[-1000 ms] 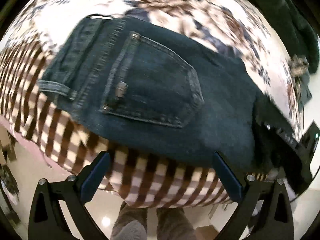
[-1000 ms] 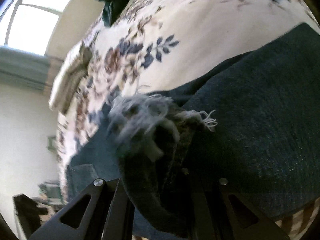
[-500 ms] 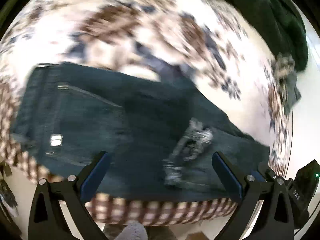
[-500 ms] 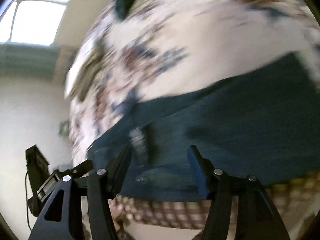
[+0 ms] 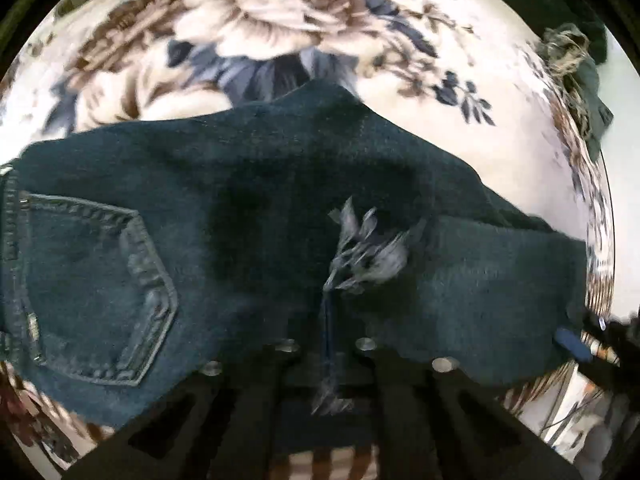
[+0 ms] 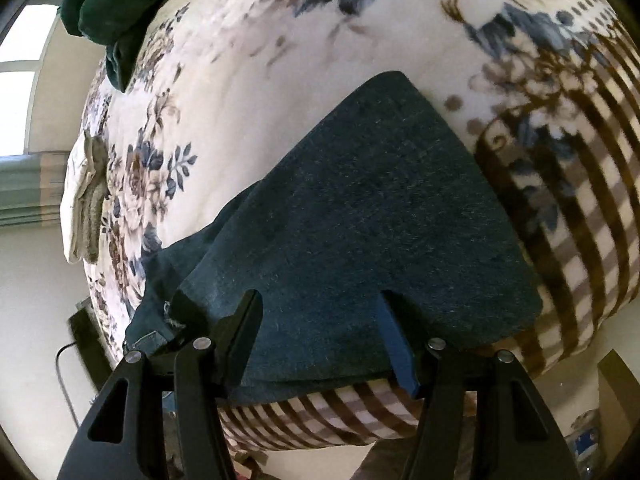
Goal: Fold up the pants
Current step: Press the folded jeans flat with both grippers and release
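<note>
Dark blue jeans (image 5: 248,216) lie on a floral blanket (image 5: 280,20), back pocket (image 5: 92,292) at the left. My left gripper (image 5: 328,356) is shut on the frayed hem (image 5: 364,256) of the pant leg, folded over the upper part. In the right wrist view the jeans (image 6: 380,220) lie folded near the bed's front edge. My right gripper (image 6: 320,332) is open over the fold and holds nothing.
A dark green garment (image 6: 108,0) lies at the far corner of the bed. A beige folded cloth (image 6: 86,200) sits at the left edge. The blanket's brown checked border (image 6: 580,220) runs along the front. The right gripper shows at the left view's right edge (image 5: 576,344).
My right gripper let go of the frayed hem and opened. My left gripper moved right from the pocket end and shut on the hem.
</note>
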A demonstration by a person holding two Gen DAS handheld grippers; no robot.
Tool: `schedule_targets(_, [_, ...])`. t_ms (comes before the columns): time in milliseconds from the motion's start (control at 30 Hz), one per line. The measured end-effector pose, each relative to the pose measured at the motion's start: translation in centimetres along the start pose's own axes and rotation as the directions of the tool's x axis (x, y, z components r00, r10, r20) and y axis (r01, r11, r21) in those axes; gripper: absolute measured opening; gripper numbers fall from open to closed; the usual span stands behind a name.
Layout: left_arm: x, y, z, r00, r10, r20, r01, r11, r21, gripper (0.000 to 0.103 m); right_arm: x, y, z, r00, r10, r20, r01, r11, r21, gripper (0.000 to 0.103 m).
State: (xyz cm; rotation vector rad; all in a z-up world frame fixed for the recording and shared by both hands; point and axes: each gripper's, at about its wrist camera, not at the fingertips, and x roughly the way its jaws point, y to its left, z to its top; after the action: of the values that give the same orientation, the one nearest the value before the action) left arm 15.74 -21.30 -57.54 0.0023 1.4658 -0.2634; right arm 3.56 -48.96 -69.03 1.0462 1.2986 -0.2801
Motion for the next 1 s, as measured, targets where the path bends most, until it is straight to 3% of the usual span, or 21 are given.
schedule_targets(67, [-0.4, 0.7, -0.9, 1.000, -0.016, -0.003, 0.016, 1.000, -0.006, 0.000, 0.6, 0.6, 0.0, 1.000, -0.025, -0.006, 0.025, 1.000, -0.010, 0.062])
schedule_targets(200, [-1.0, 3.5, -2.4, 0.996, -0.086, -0.029, 0.082, 0.989, -0.122, 0.000, 0.9, 1.5, 0.1, 0.997, -0.071, -0.020, 0.071, 0.997, -0.032, 0.062])
schedule_targets(300, [-2.3, 5.7, -2.8, 0.967, -0.254, 0.009, 0.246, 0.926, -0.287, 0.004, 0.9, 2.9, -0.3, 0.998, -0.047, -0.040, 0.043, 0.994, -0.099, 0.062])
schedule_targets(333, [-2.7, 6.0, -2.6, 0.953, -0.303, 0.033, 0.297, 0.900, -0.319, 0.008, 1.1, 3.6, -0.7, 0.997, -0.059, -0.045, 0.052, 0.990, -0.132, 0.062])
schedule_targets(367, [-2.8, 5.7, -2.1, 0.935, -0.350, 0.056, 0.348, 0.879, -0.327, 0.021, 1.3, 4.1, -0.9, 0.997, -0.067, -0.046, 0.059, 0.987, -0.151, 0.062])
schedule_targets(400, [-2.6, 5.0, -1.5, 0.929, -0.366, 0.059, 0.365, 0.877, -0.312, 0.038, 1.6, 4.6, -1.3, 0.996, -0.065, -0.053, 0.055, 0.984, -0.171, 0.062])
schedule_targets(467, [-1.5, 2.8, -0.4, 0.928, -0.371, 0.030, 0.367, 0.900, -0.234, 0.058, 2.3, 5.0, -1.7, 0.995, -0.074, -0.064, 0.062, 0.982, -0.178, 0.062])
schedule_targets(567, [1.5, 0.0, -0.4, 0.970, -0.226, -0.091, 0.219, 0.972, -0.082, 0.057, 3.0, 5.3, -2.1, 0.994, -0.100, -0.050, 0.089, 0.979, -0.185, 0.062])
schedule_targets(667, [1.0, -1.5, -2.2, 0.987, -0.141, -0.082, 0.145, 0.988, 0.046, 0.057, 3.3, 5.5, -2.3, 0.993, -0.108, -0.052, 0.096, 0.977, -0.190, 0.062])
schedule_targets(800, [0.5, -0.7, -3.7, 0.983, -0.150, -0.103, 0.151, 0.988, 0.002, 0.058, 3.4, 5.5, -2.2, 0.992, -0.107, -0.059, 0.093, 0.974, -0.205, 0.062])
schedule_targets(900, [-0.1, 0.0, -3.0, 0.979, -0.176, -0.105, 0.171, 0.984, -0.053, 0.058, 3.5, 5.9, -2.4, 0.991, -0.126, -0.055, 0.110, 0.967, -0.231, 0.062])
schedule_targets(1000, [-2.7, 2.5, -3.1, 0.974, -0.222, -0.035, 0.215, 0.967, -0.140, 0.058, 3.1, 6.5, -2.7, 0.983, -0.184, -0.025, 0.171, 0.949, -0.266, 0.062])
